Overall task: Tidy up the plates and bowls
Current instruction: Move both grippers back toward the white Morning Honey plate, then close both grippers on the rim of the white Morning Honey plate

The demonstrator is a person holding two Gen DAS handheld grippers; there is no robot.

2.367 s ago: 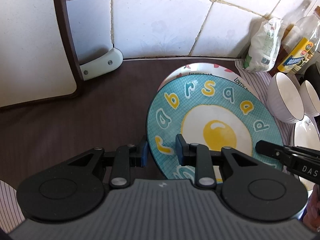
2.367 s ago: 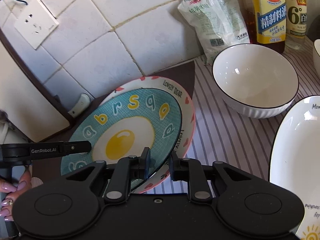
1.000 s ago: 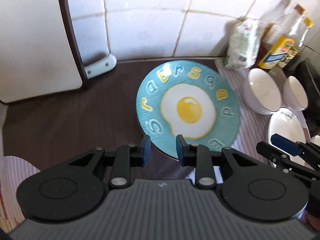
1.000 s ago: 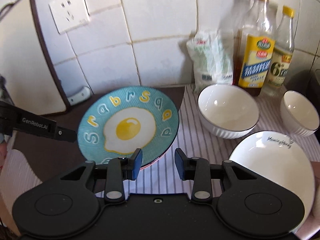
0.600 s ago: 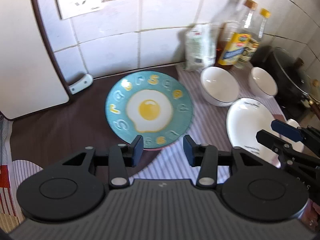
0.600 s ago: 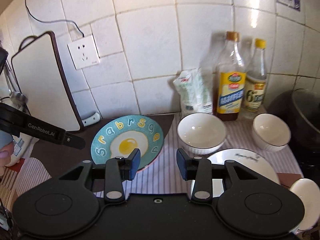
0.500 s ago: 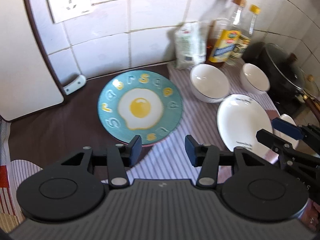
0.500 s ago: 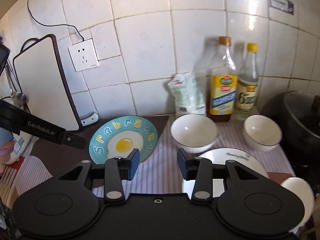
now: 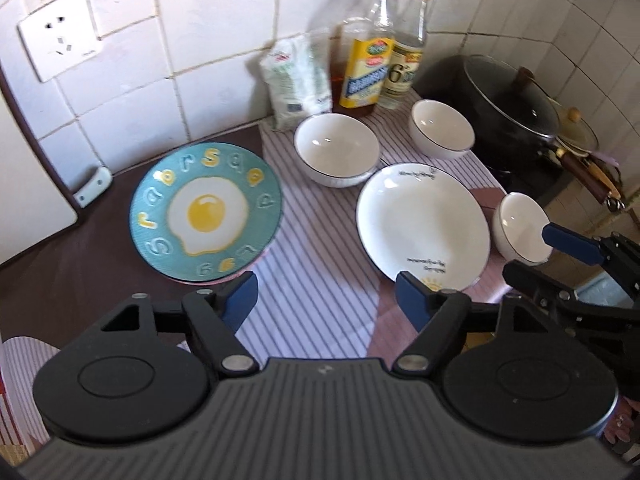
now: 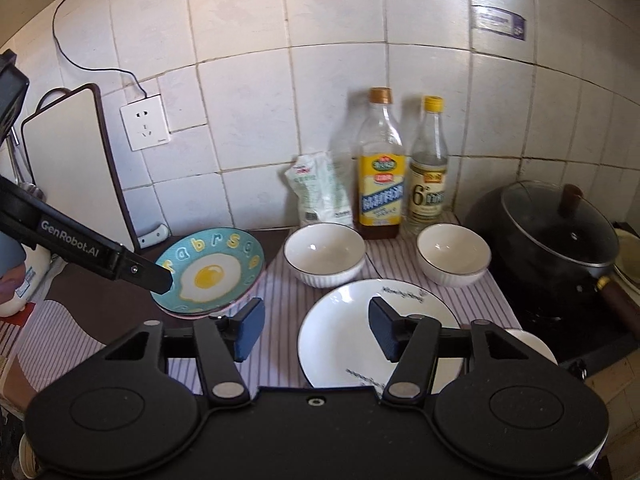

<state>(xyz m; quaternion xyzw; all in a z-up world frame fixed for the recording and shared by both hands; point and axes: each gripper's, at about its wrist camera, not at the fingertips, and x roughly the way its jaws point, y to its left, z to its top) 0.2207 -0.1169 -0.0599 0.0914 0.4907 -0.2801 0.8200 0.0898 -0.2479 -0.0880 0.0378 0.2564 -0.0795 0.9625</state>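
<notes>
Both grippers have backed off the egg plate (image 9: 206, 214) — jaws opening, empty.

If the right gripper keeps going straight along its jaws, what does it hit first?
Most likely the white plate: it lies right ahead of the right gripper, partly between its jaws, which are opening with nothing held. Depth is hard to judge; the striped cloth beside the plate is the other candidate.

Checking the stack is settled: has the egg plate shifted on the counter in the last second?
No. The egg plate keeps its spot beside the wall bracket.
</notes>
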